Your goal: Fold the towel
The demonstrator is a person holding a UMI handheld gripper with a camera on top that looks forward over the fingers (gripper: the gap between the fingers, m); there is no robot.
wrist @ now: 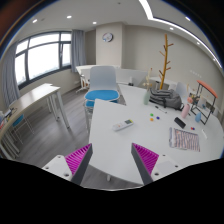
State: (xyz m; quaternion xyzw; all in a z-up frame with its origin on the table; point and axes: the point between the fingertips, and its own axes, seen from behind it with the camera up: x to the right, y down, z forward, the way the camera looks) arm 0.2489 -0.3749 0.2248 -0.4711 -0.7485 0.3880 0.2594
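My gripper [113, 160] is held above the near end of a white table [120, 145] with its two fingers wide apart and nothing between them. The magenta pads [79, 158] face each other across bare tabletop. A striped pink and white cloth [185, 142], possibly the towel, lies flat on the table well ahead and to the right of the fingers.
A small grey remote-like object [123, 125] lies on the table ahead of the fingers. Small items and boxes [165, 98] crowd the far right end. A blue chair [101, 98] stands beyond the table, a desk [30, 105] to the left, and a wooden coat stand [166, 60] behind.
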